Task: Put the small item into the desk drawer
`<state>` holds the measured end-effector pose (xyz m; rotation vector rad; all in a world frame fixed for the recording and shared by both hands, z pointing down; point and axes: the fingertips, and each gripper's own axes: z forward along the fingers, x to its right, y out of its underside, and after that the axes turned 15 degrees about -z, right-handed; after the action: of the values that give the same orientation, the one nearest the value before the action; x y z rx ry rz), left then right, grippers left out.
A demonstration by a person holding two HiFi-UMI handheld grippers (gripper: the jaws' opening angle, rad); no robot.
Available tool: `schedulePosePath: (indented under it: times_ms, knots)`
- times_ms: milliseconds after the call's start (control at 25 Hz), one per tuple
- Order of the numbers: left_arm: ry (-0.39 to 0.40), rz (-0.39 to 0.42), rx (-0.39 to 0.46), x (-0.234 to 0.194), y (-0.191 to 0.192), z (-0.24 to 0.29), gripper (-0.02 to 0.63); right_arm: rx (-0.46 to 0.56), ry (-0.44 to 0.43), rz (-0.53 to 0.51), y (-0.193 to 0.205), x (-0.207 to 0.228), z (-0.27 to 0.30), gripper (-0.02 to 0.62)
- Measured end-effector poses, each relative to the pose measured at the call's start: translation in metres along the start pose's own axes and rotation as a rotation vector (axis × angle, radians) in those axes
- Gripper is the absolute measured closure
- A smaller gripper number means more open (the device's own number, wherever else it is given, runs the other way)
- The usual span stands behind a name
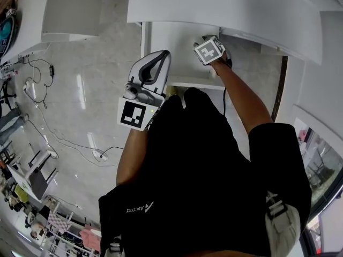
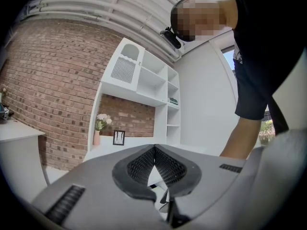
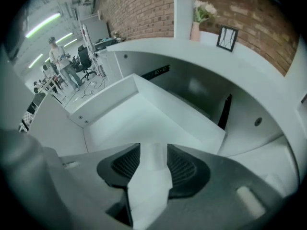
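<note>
- Right gripper view, closest to the lens: the right gripper (image 3: 153,152) is clamped on the small item (image 3: 149,183). It is a white, flat-sided piece standing up between the two dark ribbed pads; what it is exactly cannot be told.
- Just beyond those jaws lies the desk drawer (image 3: 103,104), pulled out, its pale floor bare. The item hangs above that floor and seems not to touch it.
- In the left gripper view, the left gripper (image 2: 154,150) is pressed closed, tip against tip, with nothing between the pads. The head view shows it held near the person's body, off to the side of the drawer.
- Farther off, the desk top (image 3: 158,44) runs over the drawer cavity. It carries a vase of flowers (image 3: 200,18) and a small picture frame (image 3: 226,37), with a brick wall (image 3: 144,4) behind.
- Progress, as a judgement: the drawer is open and the item is gripped over the opening, so the task looks well along. What remains is to lower the item, let go, and draw the gripper clear.
</note>
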<state>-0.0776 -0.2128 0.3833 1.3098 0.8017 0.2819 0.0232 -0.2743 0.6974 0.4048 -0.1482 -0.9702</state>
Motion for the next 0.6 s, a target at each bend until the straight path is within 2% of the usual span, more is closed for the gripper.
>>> schedulePosePath:
  times_ms: [240, 600]
  knots:
    - [0.015, 0.006, -0.013, 0.007, 0.001, -0.001, 0.607, 0.171, 0.037, 0.031, -0.014, -0.002, -0.05, 0.458]
    - [0.057, 0.0, -0.003, 0.036, -0.006, 0.002, 0.607, 0.496, 0.122, 0.042, -0.054, -0.019, -0.173, 0.526]
